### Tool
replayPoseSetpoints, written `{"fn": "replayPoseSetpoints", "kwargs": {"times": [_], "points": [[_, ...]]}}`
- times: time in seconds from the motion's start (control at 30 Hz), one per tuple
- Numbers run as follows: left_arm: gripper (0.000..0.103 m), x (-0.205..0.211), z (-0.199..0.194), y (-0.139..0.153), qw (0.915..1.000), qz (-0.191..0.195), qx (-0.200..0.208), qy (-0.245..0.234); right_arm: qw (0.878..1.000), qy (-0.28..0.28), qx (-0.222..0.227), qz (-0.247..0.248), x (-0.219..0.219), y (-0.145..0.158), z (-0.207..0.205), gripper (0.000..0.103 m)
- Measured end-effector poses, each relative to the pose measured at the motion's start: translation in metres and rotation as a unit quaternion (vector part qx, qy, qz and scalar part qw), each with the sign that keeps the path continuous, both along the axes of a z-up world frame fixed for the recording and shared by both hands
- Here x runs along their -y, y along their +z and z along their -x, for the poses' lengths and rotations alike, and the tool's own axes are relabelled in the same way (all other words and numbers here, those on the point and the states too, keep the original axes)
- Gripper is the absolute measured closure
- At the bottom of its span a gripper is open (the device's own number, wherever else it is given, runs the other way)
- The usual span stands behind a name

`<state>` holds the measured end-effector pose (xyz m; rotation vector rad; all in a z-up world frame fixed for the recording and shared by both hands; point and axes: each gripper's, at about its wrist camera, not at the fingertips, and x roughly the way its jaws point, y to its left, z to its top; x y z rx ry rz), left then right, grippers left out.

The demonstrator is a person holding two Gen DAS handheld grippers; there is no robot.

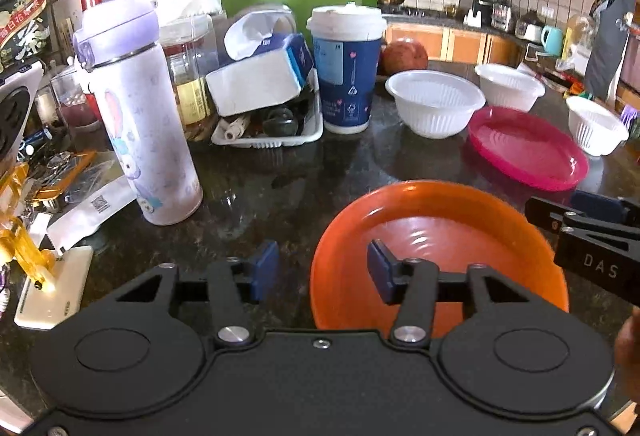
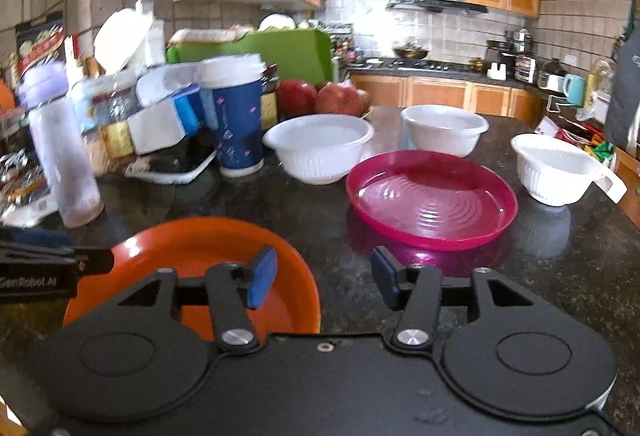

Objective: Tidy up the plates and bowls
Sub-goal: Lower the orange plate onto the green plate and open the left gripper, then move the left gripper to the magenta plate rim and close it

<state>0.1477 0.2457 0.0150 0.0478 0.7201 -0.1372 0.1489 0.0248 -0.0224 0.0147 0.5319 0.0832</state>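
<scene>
Both tools gaped: the left tool (image 1: 323,271) straddled the orange plate's (image 1: 440,228) rim, the right tool (image 2: 324,276) hung beside it. Beyond lay a pink plate (image 2: 432,196) and 3 white bowls (image 2: 320,148) (all on the dark bench (image 2: 240,204)).

Right gripper (image 2: 324,278): jaws stand apart, nothing between the blue pads (image 2: 262,276). Its left pad overhangs the orange plate (image 2: 192,256), which lies on the dark counter (image 2: 304,204) just ahead and to the left; contact cannot be told. The left gripper (image 2: 52,270) enters from the far left, at the orange plate's rim. Ahead and slightly right lies the pink plate (image 2: 432,196). Beyond it stand three white bowls: one ahead (image 2: 320,148), one further right (image 2: 444,128), one at far right (image 2: 556,168). A blue cup (image 2: 236,116) stands ahead-left, beside the nearest bowl.
</scene>
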Motion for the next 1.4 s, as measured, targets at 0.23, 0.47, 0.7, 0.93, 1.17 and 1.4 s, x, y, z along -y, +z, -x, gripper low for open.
{"fn": "replayPoseSetpoints", "kwargs": {"times": [0.23, 0.47, 0.7, 0.93, 1.17, 1.4], "points": [[0.04, 0.007, -0.005, 0.004, 0.9998, 0.021, -0.002, -0.003, 0.998, -0.042, 0.048, 0.014, 0.012, 0.006, 0.005, 0.035], [0.04, 0.027, -0.006, 0.01, 0.9997, 0.017, 0.011, -0.016, 0.997, -0.056, 0.048, -0.005, 0.037, 0.013, 0.009, 0.035], [0.04, 0.056, -0.005, 0.022, 0.9992, 0.019, 0.02, -0.03, 0.997, -0.045, 0.061, 0.005, 0.067, 0.02, 0.01, 0.035], [0.04, 0.095, -0.015, 0.035, 0.9986, 0.015, 0.049, -0.009, 0.998, -0.006, 0.065, 0.025, 0.1, 0.028, -0.003, 0.037], [0.04, 0.134, -0.037, 0.035, 0.9988, 0.008, 0.049, -0.002, 0.998, 0.023, 0.053, 0.022, 0.135, 0.03, -0.027, 0.041], [0.04, 0.161, -0.062, 0.021, 0.9999, -0.001, 0.016, 0.004, 0.999, 0.031, 0.028, 0.012, 0.158, 0.018, -0.06, 0.046]]}}
